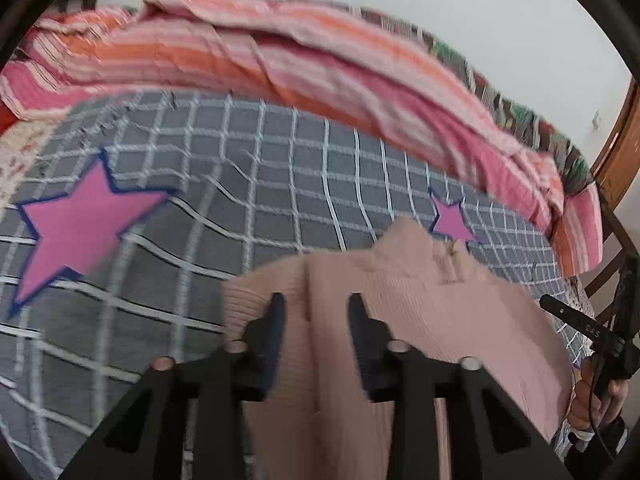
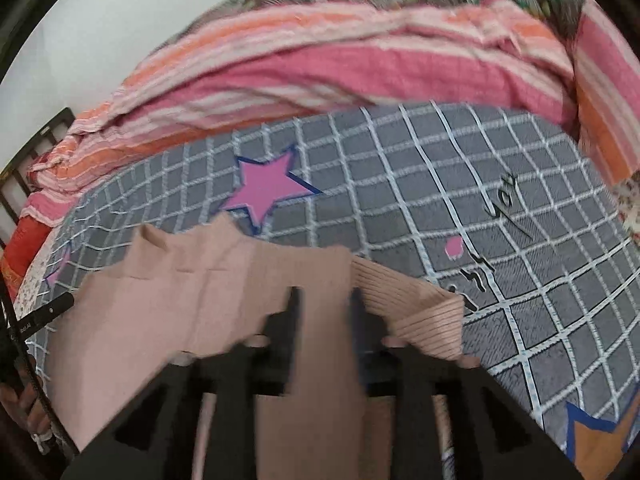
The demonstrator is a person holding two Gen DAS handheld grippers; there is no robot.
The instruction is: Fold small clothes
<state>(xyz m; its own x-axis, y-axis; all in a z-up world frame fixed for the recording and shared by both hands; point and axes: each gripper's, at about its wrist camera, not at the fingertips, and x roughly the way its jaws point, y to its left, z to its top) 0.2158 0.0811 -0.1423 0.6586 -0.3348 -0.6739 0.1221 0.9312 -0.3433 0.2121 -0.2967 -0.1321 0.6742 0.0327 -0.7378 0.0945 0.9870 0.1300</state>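
A small beige-pink ribbed knit sweater (image 1: 420, 312) lies on the grey checked bedsheet (image 1: 280, 184), collar pointing away. My left gripper (image 1: 316, 312) is over its left part, jaws apart with knit fabric between the fingers. In the right wrist view the sweater (image 2: 200, 300) shows too, its ribbed sleeve (image 2: 408, 312) folded at the right. My right gripper (image 2: 324, 304) has jaws apart with sweater cloth running between the fingers. The other gripper shows at the far right of the left wrist view (image 1: 580, 328) and at the far left of the right wrist view (image 2: 36, 320).
A rumpled pink and orange striped blanket (image 1: 320, 60) is heaped along the far side of the bed. Pink stars (image 1: 80, 220) are printed on the sheet. A wooden chair frame (image 1: 616, 152) stands at the right, a white wall behind.
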